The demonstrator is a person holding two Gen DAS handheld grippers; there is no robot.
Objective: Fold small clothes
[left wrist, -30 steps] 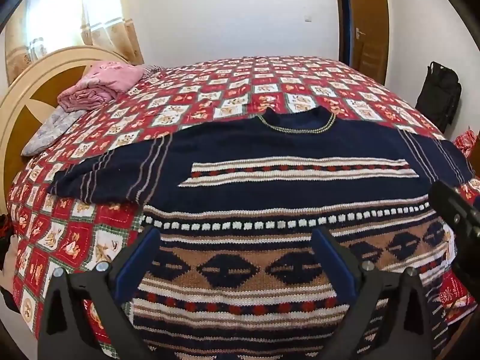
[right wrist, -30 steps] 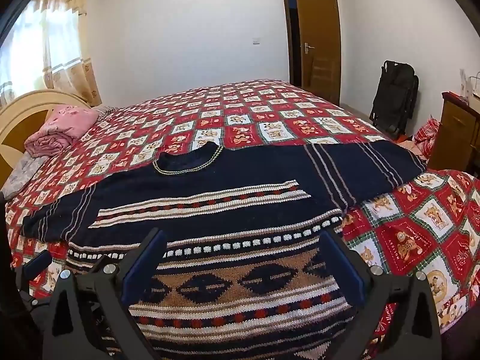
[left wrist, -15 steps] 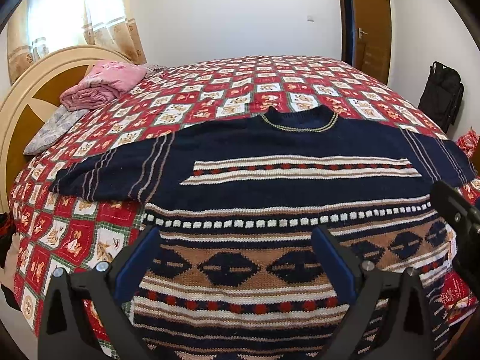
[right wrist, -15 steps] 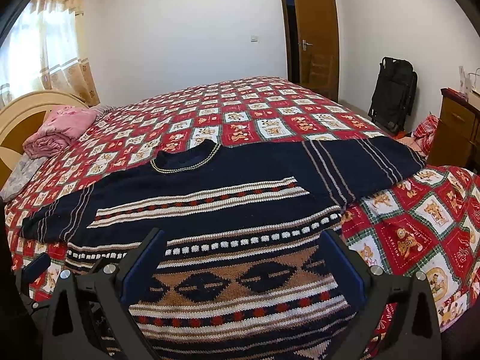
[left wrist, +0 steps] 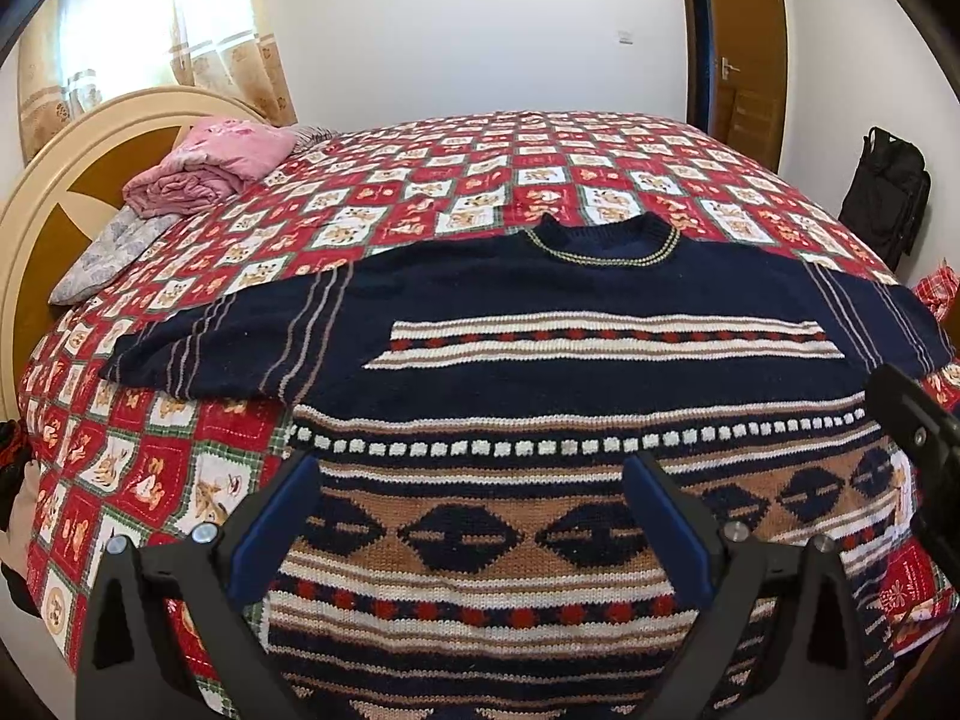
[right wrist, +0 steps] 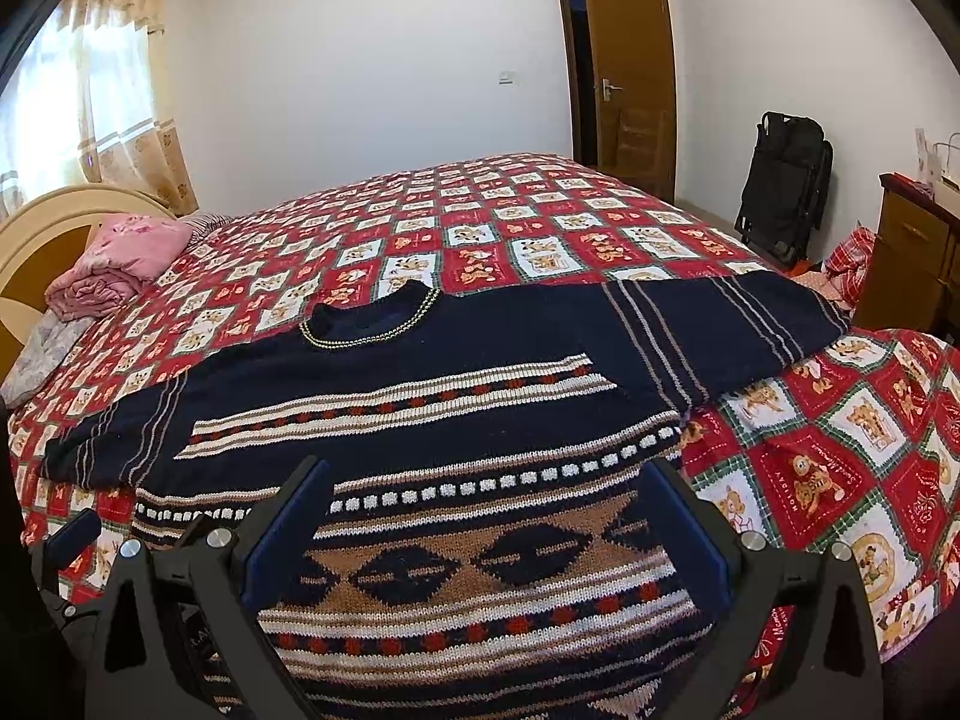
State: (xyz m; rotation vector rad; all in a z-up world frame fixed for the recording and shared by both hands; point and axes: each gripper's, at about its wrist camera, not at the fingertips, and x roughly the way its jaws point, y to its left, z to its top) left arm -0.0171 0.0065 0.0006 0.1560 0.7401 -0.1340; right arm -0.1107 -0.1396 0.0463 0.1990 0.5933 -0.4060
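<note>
Sweater [left wrist: 600, 360] is being shown flat on the quilt [left wrist: 420, 180], collar away, sleeves spread.

Left wrist view: left gripper [left wrist: 474, 516] is being held over the hem band, fingers spread wide, nothing pinched. Against a second ago, framing is barely being changed; only a slight backing-off is being seen. Sweater is being left unmoved.

Right wrist view: right gripper [right wrist: 486, 516] is likewise being held with fingers spread, empty, over the lower body, lifted a little since earlier. Right sleeve [right wrist: 732, 324] is being left unfolded.

Folding is judged not yet started; a first grasp is being lined up.
</note>
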